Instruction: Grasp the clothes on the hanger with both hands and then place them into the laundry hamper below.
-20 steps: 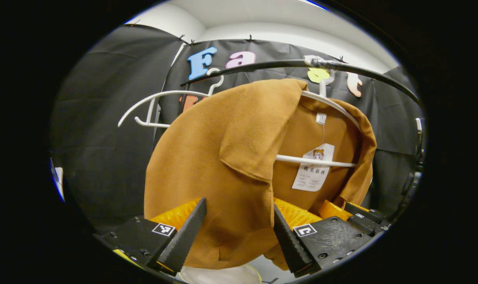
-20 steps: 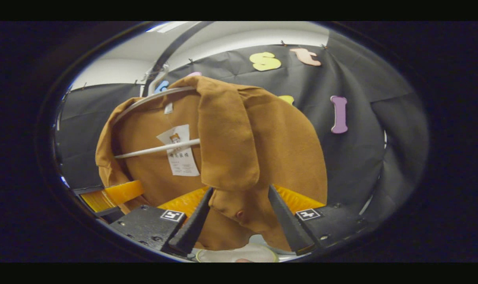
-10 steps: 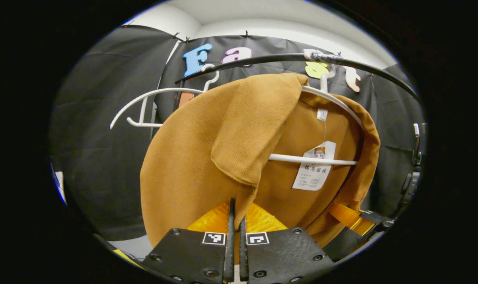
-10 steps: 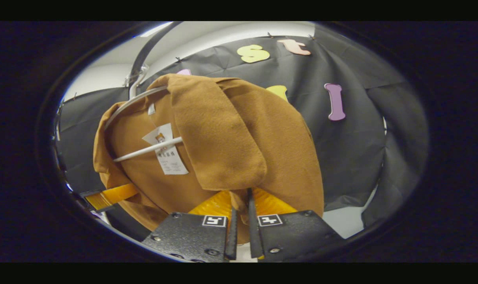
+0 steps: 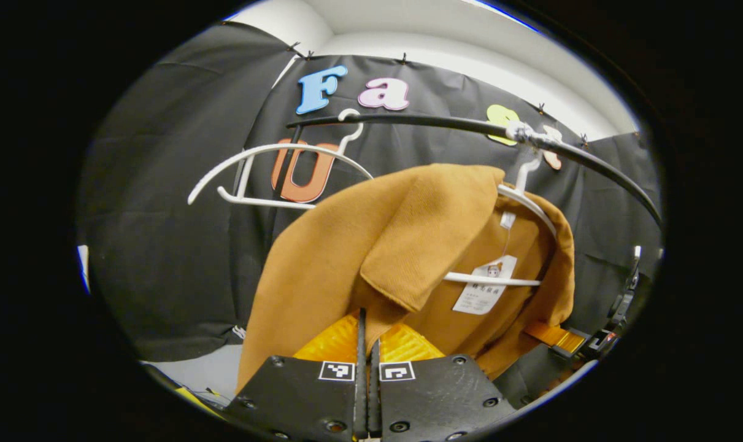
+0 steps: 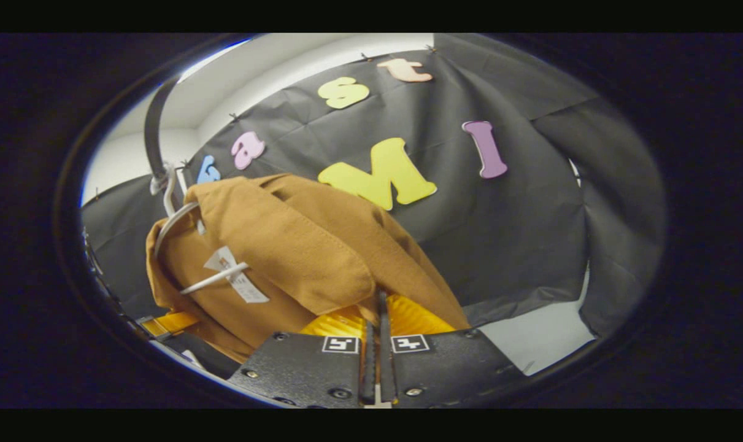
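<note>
A brown coat hangs on a white hanger from a black rail; a paper tag dangles inside its collar. My left gripper is shut on the coat's front edge just below the left lapel. In the right gripper view the same coat drapes over the hanger, stretched toward me, and my right gripper is shut on the cloth under the right lapel. The other gripper shows at the lower right of the left gripper view and the lower left of the right gripper view.
A second, bare white hanger hangs on the rail to the left of the coat. Black cloth walls close the booth behind, with pale floor below them.
Both grippers went from open around the coat's front edges to shut on the cloth. Since then they have pulled back and down, stretching the coat off the hanger's shoulders.
</note>
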### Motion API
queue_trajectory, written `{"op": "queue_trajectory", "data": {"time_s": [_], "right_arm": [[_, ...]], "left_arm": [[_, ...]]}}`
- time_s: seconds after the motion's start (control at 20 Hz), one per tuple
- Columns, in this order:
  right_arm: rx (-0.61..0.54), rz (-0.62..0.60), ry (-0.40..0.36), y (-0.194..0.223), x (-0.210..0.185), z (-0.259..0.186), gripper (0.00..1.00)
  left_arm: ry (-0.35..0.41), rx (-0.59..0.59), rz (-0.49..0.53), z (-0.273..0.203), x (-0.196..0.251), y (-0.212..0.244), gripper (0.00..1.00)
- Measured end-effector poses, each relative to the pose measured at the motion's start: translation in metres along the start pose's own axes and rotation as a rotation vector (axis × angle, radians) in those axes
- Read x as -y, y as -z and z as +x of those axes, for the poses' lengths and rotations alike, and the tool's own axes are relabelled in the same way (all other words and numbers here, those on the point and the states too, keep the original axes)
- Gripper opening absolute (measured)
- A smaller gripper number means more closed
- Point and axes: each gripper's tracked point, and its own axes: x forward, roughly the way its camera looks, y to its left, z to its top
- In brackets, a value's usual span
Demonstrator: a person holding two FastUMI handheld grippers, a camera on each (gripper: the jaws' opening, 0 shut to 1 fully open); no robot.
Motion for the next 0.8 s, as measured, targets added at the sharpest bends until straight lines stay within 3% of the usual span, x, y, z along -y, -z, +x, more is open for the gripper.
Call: {"op": "queue_trajectory", "data": {"time_s": [0.05,0.1,0.15,0.2,0.25,0.3,0.35,0.45,0.5,0.6,0.65,0.7,0.75,0.8], "right_arm": [[0.011,0.025,0.002,-0.006,0.002,-0.002,0.00],[0.026,0.048,0.001,-0.013,0.004,-0.004,0.05],[0.040,0.069,0.003,-0.019,0.006,-0.005,0.05],[0.052,0.091,0.001,-0.024,0.008,-0.004,0.02],[0.060,0.118,0.002,-0.028,0.010,-0.005,0.00],[0.072,0.158,-0.005,-0.034,0.011,-0.005,0.00],[0.084,0.204,-0.013,-0.038,0.011,-0.005,0.00],[0.089,0.296,-0.045,-0.046,0.010,0.002,0.05],[0.083,0.325,-0.059,-0.044,0.011,0.001,0.00],[0.082,0.370,-0.083,-0.050,0.011,0.008,0.05],[0.086,0.385,-0.094,-0.053,0.012,0.009,0.00],[0.088,0.400,-0.104,-0.057,0.012,0.007,0.05],[0.092,0.417,-0.114,-0.063,0.011,0.008,0.00],[0.095,0.434,-0.122,-0.068,0.013,0.010,0.05]], "left_arm": [[0.006,0.007,-0.011,-0.003,-0.002,-0.005,0.01],[0.008,0.014,-0.018,-0.007,-0.004,-0.010,0.01],[0.008,0.023,-0.025,-0.011,-0.007,-0.016,0.07],[0.003,0.032,-0.034,-0.015,-0.011,-0.021,0.01],[-0.002,0.043,-0.045,-0.017,-0.016,-0.026,0.07],[-0.008,0.055,-0.056,-0.019,-0.021,-0.032,0.01],[-0.014,0.065,-0.065,-0.020,-0.026,-0.038,0.07],[-0.023,0.075,-0.089,-0.021,-0.036,-0.047,0.07],[-0.026,0.081,-0.097,-0.019,-0.041,-0.052,0.07],[-0.018,0.085,-0.107,-0.016,-0.046,-0.057,0.01],[-0.017,0.084,-0.105,-0.016,-0.047,-0.059,0.07],[-0.018,0.097,-0.102,-0.019,-0.048,-0.064,0.07],[-0.018,0.105,-0.101,-0.019,-0.049,-0.070,0.01],[-0.014,0.112,-0.103,-0.018,-0.051,-0.073,0.01]]}}
